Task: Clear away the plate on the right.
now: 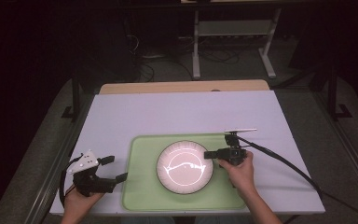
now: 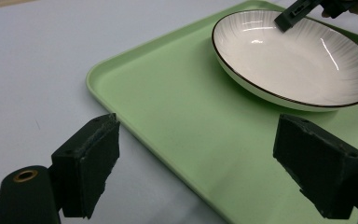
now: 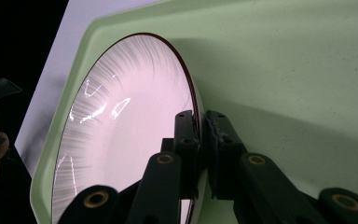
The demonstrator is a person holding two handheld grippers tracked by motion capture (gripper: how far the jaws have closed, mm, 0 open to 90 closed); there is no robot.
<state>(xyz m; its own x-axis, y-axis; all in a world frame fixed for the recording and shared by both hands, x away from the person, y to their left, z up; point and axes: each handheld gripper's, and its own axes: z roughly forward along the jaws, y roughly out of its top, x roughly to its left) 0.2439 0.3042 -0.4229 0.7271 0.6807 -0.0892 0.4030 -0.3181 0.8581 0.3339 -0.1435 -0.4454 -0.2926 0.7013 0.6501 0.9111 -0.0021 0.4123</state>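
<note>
A white plate (image 1: 184,167) with a dark rim lies on a pale green tray (image 1: 140,186) near the table's front. My right gripper (image 1: 209,154) is shut on the plate's right rim; in the right gripper view its jaws clamp the rim of the plate (image 3: 121,130) from both sides, over the tray (image 3: 284,70). My left gripper (image 1: 114,169) is open at the tray's left edge, holding nothing. In the left gripper view its fingers (image 2: 93,163) stand wide apart over the tray's (image 2: 168,116) near corner, with the plate (image 2: 293,60) farther off.
The tray rests on a white tabletop (image 1: 186,112) with a wooden strip (image 1: 182,87) along its far edge. Black cables (image 1: 284,163) trail from the right gripper off the table's right side. Dark floor and white desk legs (image 1: 196,46) lie beyond.
</note>
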